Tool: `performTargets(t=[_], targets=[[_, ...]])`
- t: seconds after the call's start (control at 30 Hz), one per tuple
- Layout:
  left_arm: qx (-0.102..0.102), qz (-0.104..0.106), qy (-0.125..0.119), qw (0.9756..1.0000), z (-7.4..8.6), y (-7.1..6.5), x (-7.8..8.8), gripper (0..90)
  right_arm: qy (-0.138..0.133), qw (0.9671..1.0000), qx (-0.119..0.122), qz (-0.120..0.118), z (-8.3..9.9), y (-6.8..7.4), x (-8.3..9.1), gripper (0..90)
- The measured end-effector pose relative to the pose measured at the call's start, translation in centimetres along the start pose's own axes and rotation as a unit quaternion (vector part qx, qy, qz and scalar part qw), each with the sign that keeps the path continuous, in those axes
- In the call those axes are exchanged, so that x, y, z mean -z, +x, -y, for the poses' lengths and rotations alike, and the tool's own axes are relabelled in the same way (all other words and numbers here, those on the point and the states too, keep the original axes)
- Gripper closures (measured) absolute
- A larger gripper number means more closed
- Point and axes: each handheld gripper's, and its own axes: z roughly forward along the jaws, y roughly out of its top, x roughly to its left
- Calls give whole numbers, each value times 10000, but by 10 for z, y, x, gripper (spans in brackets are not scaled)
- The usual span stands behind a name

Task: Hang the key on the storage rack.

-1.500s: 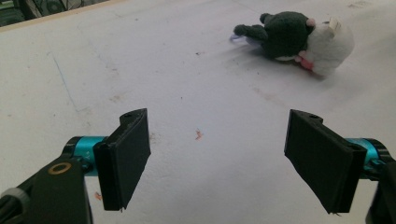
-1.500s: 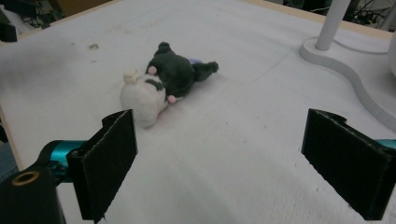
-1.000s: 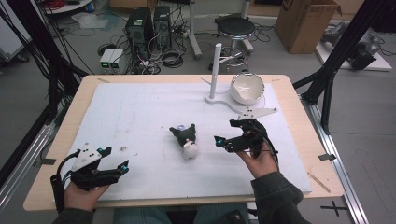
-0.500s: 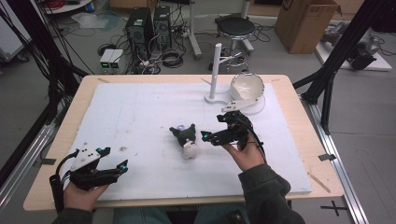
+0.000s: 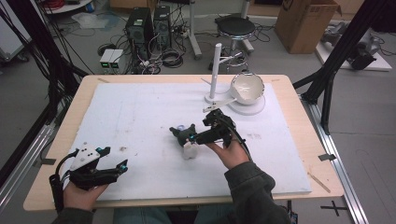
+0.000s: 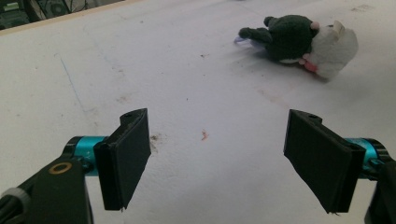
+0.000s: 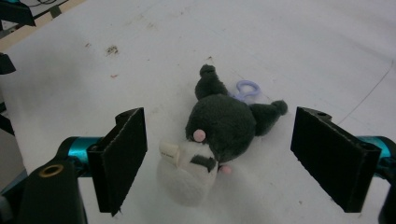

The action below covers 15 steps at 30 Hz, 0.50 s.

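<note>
Since a second ago my right gripper (image 5: 192, 138) has slid leftward across the white mat (image 5: 140, 112) to the plush toy (image 5: 184, 138). Its jaws are spread wide with the toy lying between them, untouched, in the right gripper view (image 7: 215, 140). That dark-and-white plush lies on its side mid-mat, well short of the white bowl (image 5: 247, 87) on its stand. My left gripper (image 5: 119, 167) rests well apart from the toy, near the mat's edge, jaws spread and empty.
</note>
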Motion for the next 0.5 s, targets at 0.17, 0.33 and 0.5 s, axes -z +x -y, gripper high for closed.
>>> performTargets(t=[0.17,0.33,0.5], targets=[[0,-5,-5,10000,0,1,1,231,118,9999,-25,99,-2,2,-9,207],[-16,0,6,10000,0,2,1,232,164,9998,-136,44,-3,2,-15,226],[-17,15,7,10000,0,1,0,232,514,9982,-293,-83,-3,3,-28,230]])
